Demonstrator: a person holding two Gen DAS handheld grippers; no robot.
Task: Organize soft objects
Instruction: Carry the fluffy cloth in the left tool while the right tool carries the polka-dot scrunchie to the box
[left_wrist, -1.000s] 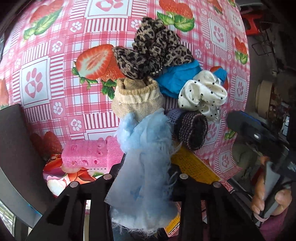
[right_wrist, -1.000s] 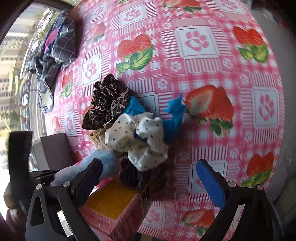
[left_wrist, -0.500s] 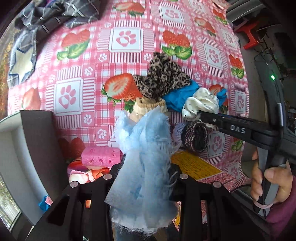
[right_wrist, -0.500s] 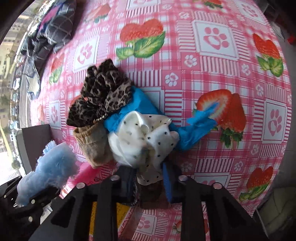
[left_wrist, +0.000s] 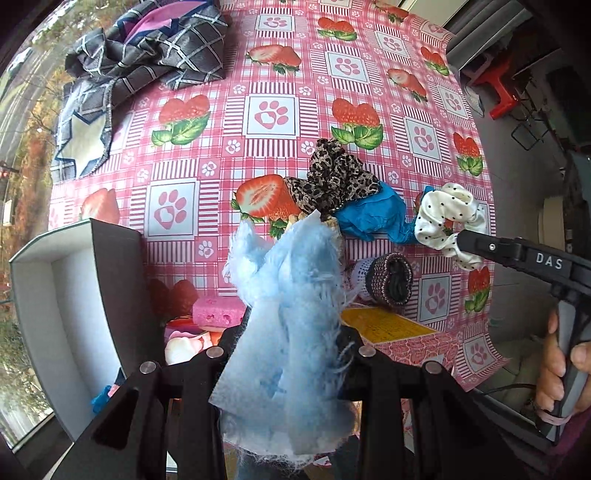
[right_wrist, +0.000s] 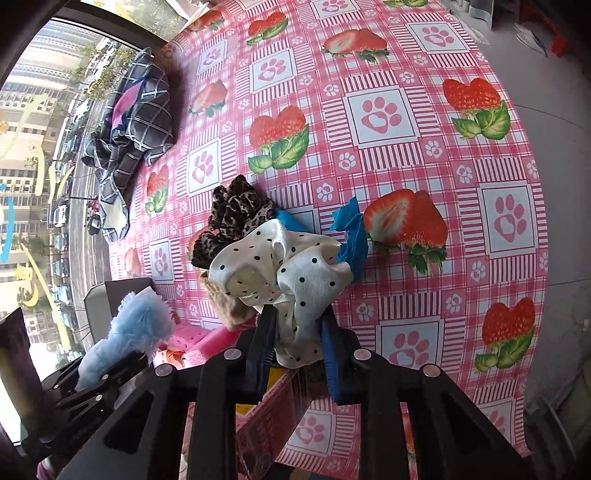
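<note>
- Now the right gripper (right_wrist: 295, 332) has its jaws clamped on the polka-dot scrunchie (right_wrist: 280, 266); a second ago they stood wide open above the pile, so this pick is made and the scrunchie looks lifted clear of the heap.
- Meanwhile the left gripper (left_wrist: 291, 354) keeps its jaws pinched tight on the fluffy light-blue cloth (left_wrist: 288, 314), and its view has pulled back to show far more of the table (left_wrist: 273, 114).
- Left in the pile, at about 1 o'clock from the blue cloth in the left view: the leopard-print scrunchie (left_wrist: 332, 181), a bright blue cloth (left_wrist: 369, 218) and a dark knitted roll (left_wrist: 391, 275).
- Likely both loads go to the open box (left_wrist: 55, 295) at 9 o'clock, where a pink sponge (left_wrist: 214, 312) sits beside it.
- Room is free toward 12 o'clock, save a checked dark cloth (left_wrist: 155, 48) at 11 o'clock; the table edge drops away at 3 to 4 o'clock.
</note>
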